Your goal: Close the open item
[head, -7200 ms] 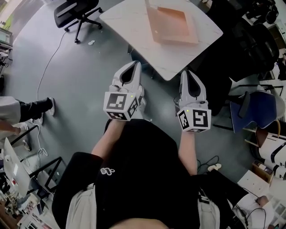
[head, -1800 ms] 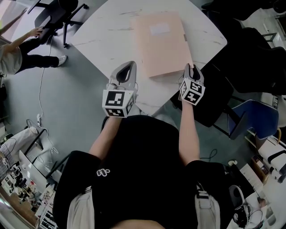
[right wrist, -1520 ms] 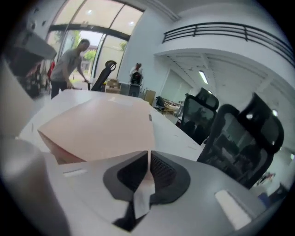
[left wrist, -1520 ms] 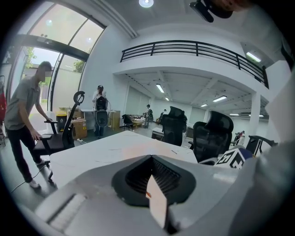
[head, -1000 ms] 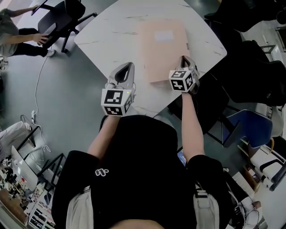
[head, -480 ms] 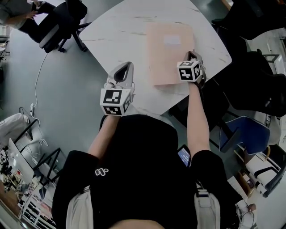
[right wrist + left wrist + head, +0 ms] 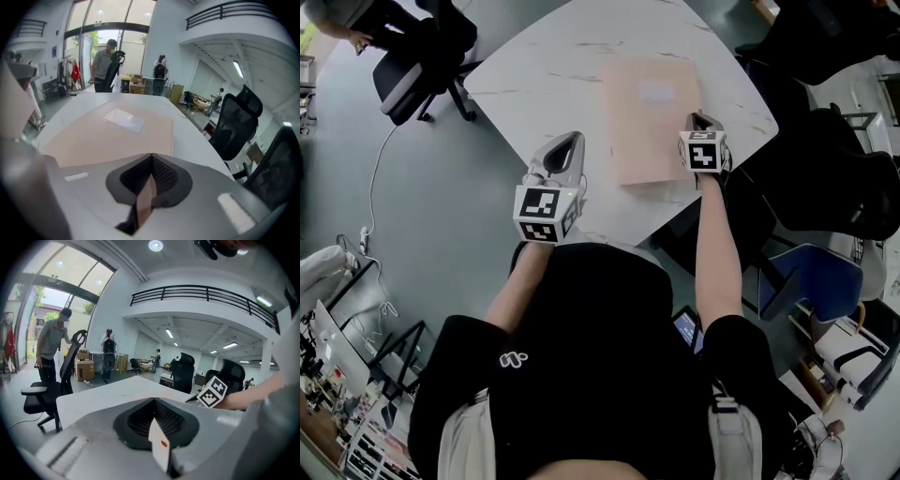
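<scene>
If left unpressed, could spring back open at the cover: folder point(image 7: 652, 122) looks flat and shut, lying on tabletop point(image 7: 534, 84) toward its near right edge. Could also slide off that edge if shoved by right tool point(image 7: 699, 118), parked at folder's right side, contact unclear, jaws pressed together, nothing between. Left tool point(image 7: 571, 138) likewise pressed together and empty, over bare tabletop left of folder, apart from it. Only in right gripper view: clear label pocket point(image 7: 124, 119) on cover, cover lying level. Only in head view: folder's near end close to tabletop edge. Left gripper view: no folder, just right tool side-on, bystander point(image 7: 50, 348) holding office chair point(image 7: 70, 366).
</scene>
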